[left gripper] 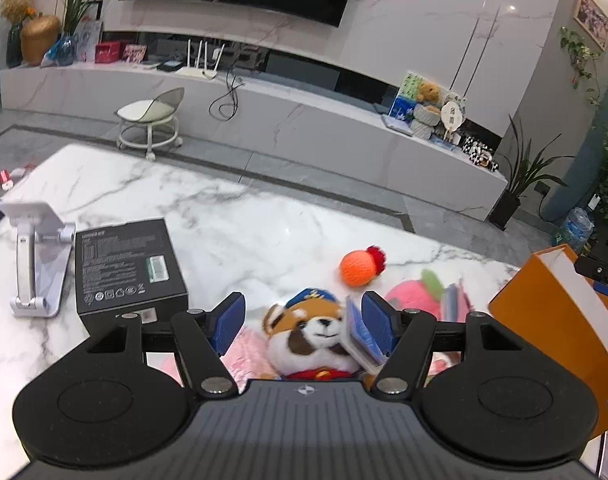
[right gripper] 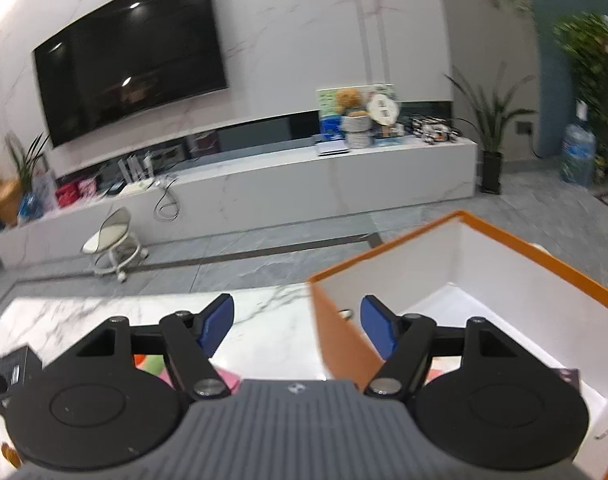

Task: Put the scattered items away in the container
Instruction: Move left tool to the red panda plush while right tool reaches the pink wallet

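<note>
With the marble table spread wide below, plenty left to tidy. Orange container standing at three o'clock of the left gripper, its open mouth under the right gripper. Black box lying at ten o'clock, long axis running away from camera. One plush raccoon dead ahead at twelve, framed between wide-open, empty jaws, upright, left hand clearly nearer. One pink plush at one o'clock, one orange ball beyond it. Right gripper's jaws also spread wide, holding nothing, straddling the container's near corner.
</note>
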Tool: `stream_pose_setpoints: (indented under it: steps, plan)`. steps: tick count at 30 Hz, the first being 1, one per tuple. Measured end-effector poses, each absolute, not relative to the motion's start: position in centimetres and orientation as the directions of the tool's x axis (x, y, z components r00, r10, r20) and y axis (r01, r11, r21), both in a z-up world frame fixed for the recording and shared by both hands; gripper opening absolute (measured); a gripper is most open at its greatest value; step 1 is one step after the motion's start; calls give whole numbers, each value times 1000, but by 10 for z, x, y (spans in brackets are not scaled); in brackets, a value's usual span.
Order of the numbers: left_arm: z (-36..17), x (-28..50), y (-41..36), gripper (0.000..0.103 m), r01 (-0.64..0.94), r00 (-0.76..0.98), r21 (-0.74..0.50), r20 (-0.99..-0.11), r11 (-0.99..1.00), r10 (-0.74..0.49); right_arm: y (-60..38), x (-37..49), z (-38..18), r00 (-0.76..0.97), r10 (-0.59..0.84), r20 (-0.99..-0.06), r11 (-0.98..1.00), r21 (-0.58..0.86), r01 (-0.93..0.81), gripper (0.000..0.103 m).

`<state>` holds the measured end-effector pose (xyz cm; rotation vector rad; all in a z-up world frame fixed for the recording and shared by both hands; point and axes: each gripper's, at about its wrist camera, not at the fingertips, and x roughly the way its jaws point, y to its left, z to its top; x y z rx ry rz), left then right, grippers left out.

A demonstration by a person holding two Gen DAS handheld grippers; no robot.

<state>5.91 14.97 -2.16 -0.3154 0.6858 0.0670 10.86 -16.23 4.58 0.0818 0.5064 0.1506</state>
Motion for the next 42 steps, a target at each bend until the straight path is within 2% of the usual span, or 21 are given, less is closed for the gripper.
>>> stream_pose_setpoints:
  steps: [4, 9, 13, 21, 26, 28, 30, 32, 37, 40, 42]
  plan:
    - [-30, 65, 151, 79, -153, 763, -257, -644, 954, -51, -129, 110, 34, 851, 200, -486, 976, 28, -214, 74]
    - [-46, 74, 151, 87, -165, 720, -247, -691, 955, -55, -91, 111, 12, 788, 265, -555, 932, -62, -357, 78]
    - [-54, 78, 153, 87, -157, 713, -280, -695, 947, -87, -65, 111, -12, 751, 240, -615, 862, -221, -456, 78]
    - [-59, 79, 152, 89, -160, 705, -296, -702, 942, -101, -51, 112, -43, 733, 186, -654, 780, -356, -515, 78]
    - [-66, 81, 150, 97, -162, 697, -297, -710, 941, -104, -43, 117, -56, 735, 141, -663, 767, -397, -505, 77]
    - [-69, 82, 149, 99, -162, 694, -297, -712, 941, -105, -42, 118, -62, 732, 136, -667, 759, -405, -510, 73]
    - [-72, 83, 148, 99, -157, 686, -300, -719, 941, -115, -43, 121, -66, 721, 128, -681, 755, -405, -516, 62]
    - [-74, 83, 145, 101, -151, 678, -298, -725, 943, -121, -44, 121, -67, 715, 126, -688, 752, -403, -521, 56]
    - [-81, 86, 134, 102, -141, 663, -232, -744, 962, -82, -44, 121, -69, 710, 129, -693, 747, -403, -529, 55]
    - [-86, 88, 132, 103, -158, 648, -210, -759, 965, -59, -44, 120, -70, 718, 121, -685, 738, -421, -527, 46]
    - [-88, 88, 134, 103, -160, 649, -220, -758, 962, -65, -44, 120, -70, 721, 119, -683, 732, -430, -528, 45]
